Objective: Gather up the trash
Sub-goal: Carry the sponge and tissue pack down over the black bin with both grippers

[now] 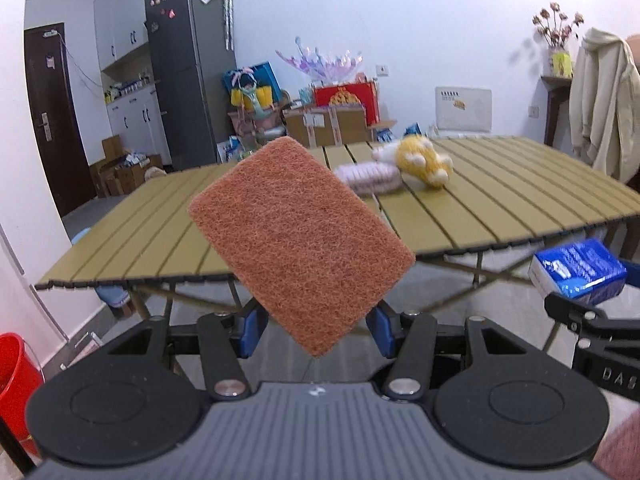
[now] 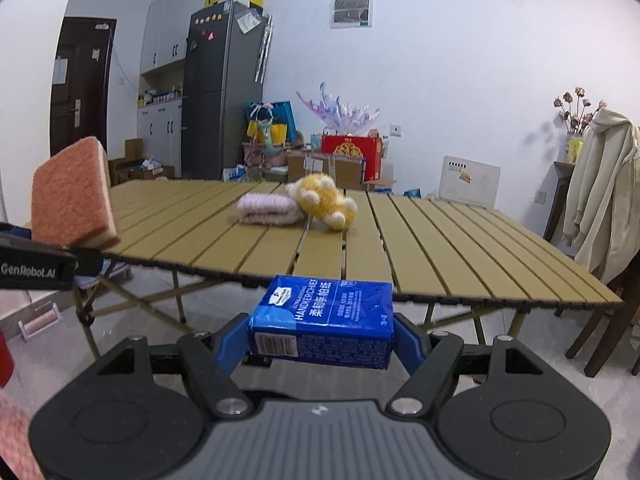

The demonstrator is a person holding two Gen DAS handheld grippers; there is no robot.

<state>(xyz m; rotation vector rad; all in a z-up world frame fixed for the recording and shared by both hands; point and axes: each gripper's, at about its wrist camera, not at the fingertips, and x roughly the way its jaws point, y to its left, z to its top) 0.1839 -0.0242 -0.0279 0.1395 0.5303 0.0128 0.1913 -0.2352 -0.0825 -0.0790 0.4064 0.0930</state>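
Note:
My left gripper [image 1: 316,328] is shut on an orange-brown scouring sponge [image 1: 300,240], held tilted in the air in front of the table's near edge. The sponge also shows at the left of the right wrist view [image 2: 70,196], with its yellow foam side visible. My right gripper [image 2: 322,340] is shut on a blue pack of handkerchief tissues [image 2: 324,320], held level just before the table's front edge. The pack also shows at the right of the left wrist view [image 1: 576,270]. A folded pink cloth [image 2: 268,208] and a yellow plush toy [image 2: 324,200] lie on the olive slatted table [image 2: 440,248].
A red bucket [image 1: 14,380] stands on the floor at the far left. A chair with a cream jacket [image 2: 600,184] stands at the table's right end. A fridge [image 2: 220,92], boxes and clutter line the back wall.

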